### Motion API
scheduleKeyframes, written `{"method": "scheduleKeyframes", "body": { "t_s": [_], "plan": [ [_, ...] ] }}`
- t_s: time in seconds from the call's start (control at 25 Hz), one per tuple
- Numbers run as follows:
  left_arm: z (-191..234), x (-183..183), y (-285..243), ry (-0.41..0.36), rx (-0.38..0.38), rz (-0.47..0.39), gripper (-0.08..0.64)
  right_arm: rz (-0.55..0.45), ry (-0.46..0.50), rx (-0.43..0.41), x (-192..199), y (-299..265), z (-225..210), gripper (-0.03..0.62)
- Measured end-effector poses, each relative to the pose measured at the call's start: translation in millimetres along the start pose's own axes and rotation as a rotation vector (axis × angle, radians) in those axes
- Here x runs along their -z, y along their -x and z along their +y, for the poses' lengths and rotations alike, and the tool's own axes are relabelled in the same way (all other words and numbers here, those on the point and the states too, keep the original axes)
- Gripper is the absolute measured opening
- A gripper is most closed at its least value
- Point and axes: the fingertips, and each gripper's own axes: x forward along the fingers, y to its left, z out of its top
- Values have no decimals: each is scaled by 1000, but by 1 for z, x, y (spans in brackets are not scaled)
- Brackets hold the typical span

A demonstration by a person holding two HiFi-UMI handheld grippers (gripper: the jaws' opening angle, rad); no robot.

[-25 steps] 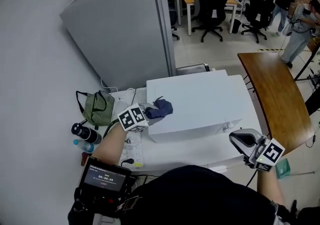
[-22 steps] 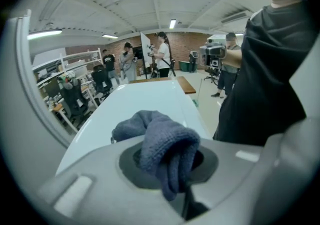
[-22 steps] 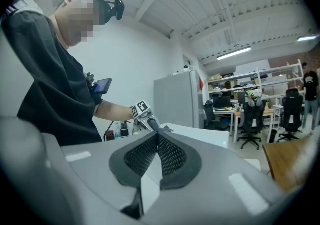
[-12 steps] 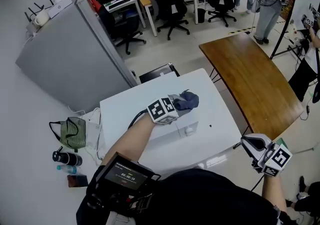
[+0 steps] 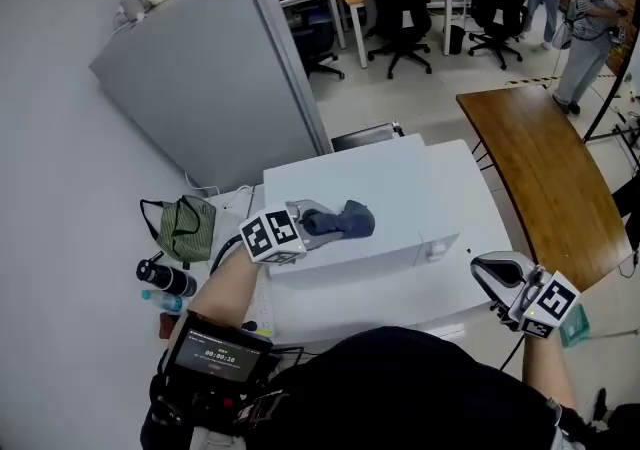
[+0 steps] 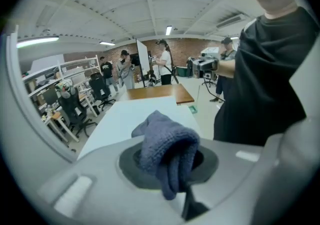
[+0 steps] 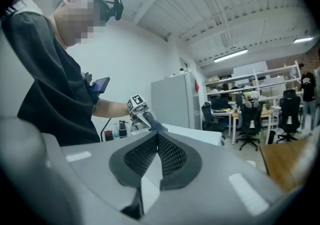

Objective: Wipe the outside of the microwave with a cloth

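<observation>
1. Right gripper (image 5: 492, 274): jaws closed on nothing, held low, off the right of the microwave (image 5: 400, 193). Its place is much the same as a second ago.
2. Left gripper (image 5: 312, 222): jaws clamped on the cloth (image 5: 345, 220), which presses on the microwave top, left part, near the front edge.
3. Change: half a second ago the cloth lay further right on the top; a second ago it sat at the left front corner. Judgement: back-and-forth wiping strokes over the top are under way; the sides and door cannot be judged.
4. Writing: the screen (image 5: 215, 356) shows digits too small to read. The marker cubes (image 5: 272, 235) carry patterns only. No brand shows on the microwave.
</observation>
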Motion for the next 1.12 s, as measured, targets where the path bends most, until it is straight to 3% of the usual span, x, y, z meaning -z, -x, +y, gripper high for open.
{"method": "scheduleKeyframes", "body": {
  "t_s": [0.2,0.32,0.4,0.64,1.0,1.12],
  "plan": [
    [-30,117,91,62,-33,94,57,1,33,-140,-13,-90,56,6],
    [-48,144,100,76,-2,114,57,-12,29,-181,-22,-113,80,6],
    [-52,142,88,59,10,107,57,-26,20,-182,-26,-114,85,6],
    [-50,74,10,-61,106,106,57,10,5,-64,-7,-58,45,6],
    [-39,-102,-185,-180,305,22,57,24,-72,231,31,135,-53,6],
    [-51,-148,-230,-215,353,29,57,12,-88,297,32,181,-70,6]
  ]
}}
